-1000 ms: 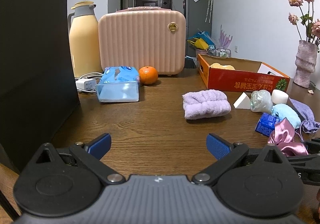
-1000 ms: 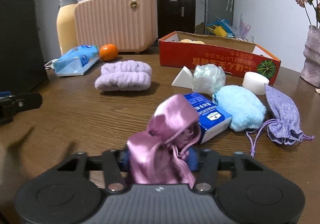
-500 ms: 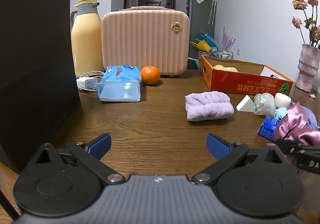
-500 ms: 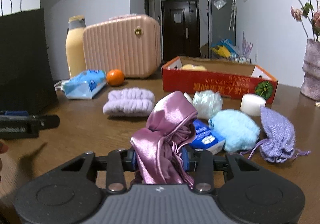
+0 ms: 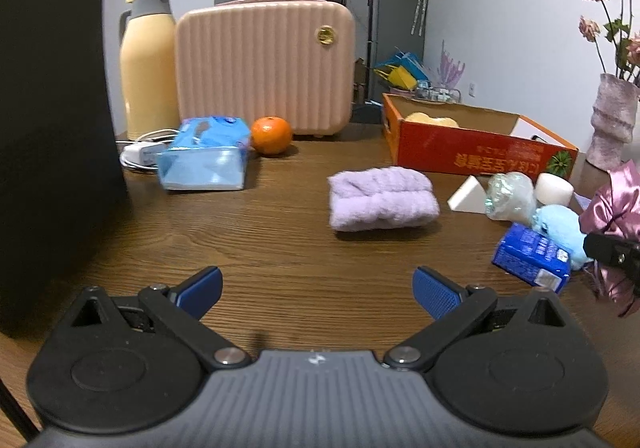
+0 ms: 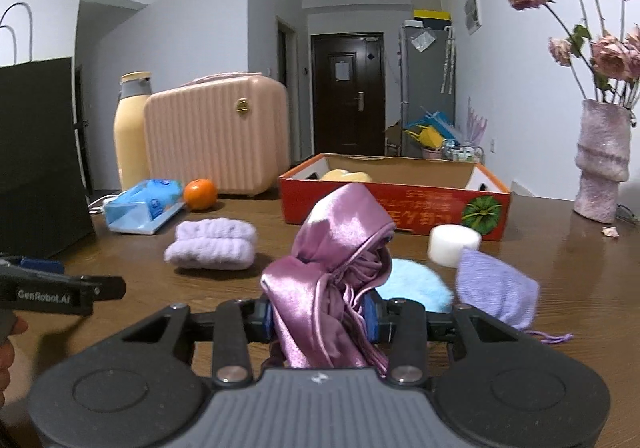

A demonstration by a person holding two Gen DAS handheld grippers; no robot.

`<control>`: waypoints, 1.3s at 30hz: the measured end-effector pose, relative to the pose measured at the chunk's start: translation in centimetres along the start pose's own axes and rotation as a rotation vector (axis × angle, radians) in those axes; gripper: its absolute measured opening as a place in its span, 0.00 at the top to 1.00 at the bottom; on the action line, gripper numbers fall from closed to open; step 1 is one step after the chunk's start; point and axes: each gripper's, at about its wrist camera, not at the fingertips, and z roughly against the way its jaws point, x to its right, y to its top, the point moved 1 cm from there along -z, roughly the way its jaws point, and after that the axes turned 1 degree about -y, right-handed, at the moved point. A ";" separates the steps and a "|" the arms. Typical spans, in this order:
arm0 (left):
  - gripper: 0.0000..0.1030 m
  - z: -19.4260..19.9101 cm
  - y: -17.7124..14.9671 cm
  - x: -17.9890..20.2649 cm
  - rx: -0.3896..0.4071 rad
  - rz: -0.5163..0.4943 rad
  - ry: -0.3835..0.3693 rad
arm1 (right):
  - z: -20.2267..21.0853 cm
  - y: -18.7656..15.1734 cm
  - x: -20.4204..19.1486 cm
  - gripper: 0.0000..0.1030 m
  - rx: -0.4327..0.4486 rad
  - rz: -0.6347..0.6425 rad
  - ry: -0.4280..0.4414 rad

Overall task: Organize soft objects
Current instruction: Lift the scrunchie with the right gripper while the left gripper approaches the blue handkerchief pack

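Note:
My right gripper (image 6: 320,318) is shut on a shiny pink satin pouch (image 6: 336,268), lifted off the table; the same pouch (image 5: 616,204) shows at the right edge of the left wrist view. My left gripper (image 5: 318,288) stands open and empty over bare wood, short of a folded lilac towel (image 5: 382,200) (image 6: 212,244). A fluffy light-blue puff (image 6: 412,282), a knitted purple drawstring bag (image 6: 496,288) and a white sponge cylinder (image 6: 454,244) lie beyond the pouch. The orange cardboard box (image 6: 400,204) behind them holds something yellow.
A tall black paper bag (image 5: 52,120) stands at the left. At the back are a yellow thermos (image 5: 148,68), a pink ribbed case (image 5: 264,68), a tissue pack (image 5: 204,164) and an orange (image 5: 271,135). A blue carton (image 5: 532,258) and a vase (image 6: 600,164) sit right.
My right gripper has risen with the satin pouch, lifting it off the table. The left gripper has drifted forward toward the towel, still open.

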 end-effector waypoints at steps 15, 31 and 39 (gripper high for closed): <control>0.00 -1.9 0.0 6.6 -0.026 -0.059 -0.070 | 1.1 0.2 6.3 0.62 0.040 -0.029 -0.069; 0.00 -3.8 -0.2 12.2 -0.076 -0.137 -0.172 | 1.8 0.3 12.1 0.62 0.067 -0.050 -0.152; 0.00 -5.5 0.4 14.8 -0.085 -0.175 -0.235 | 1.6 0.2 14.5 0.62 0.064 -0.057 -0.193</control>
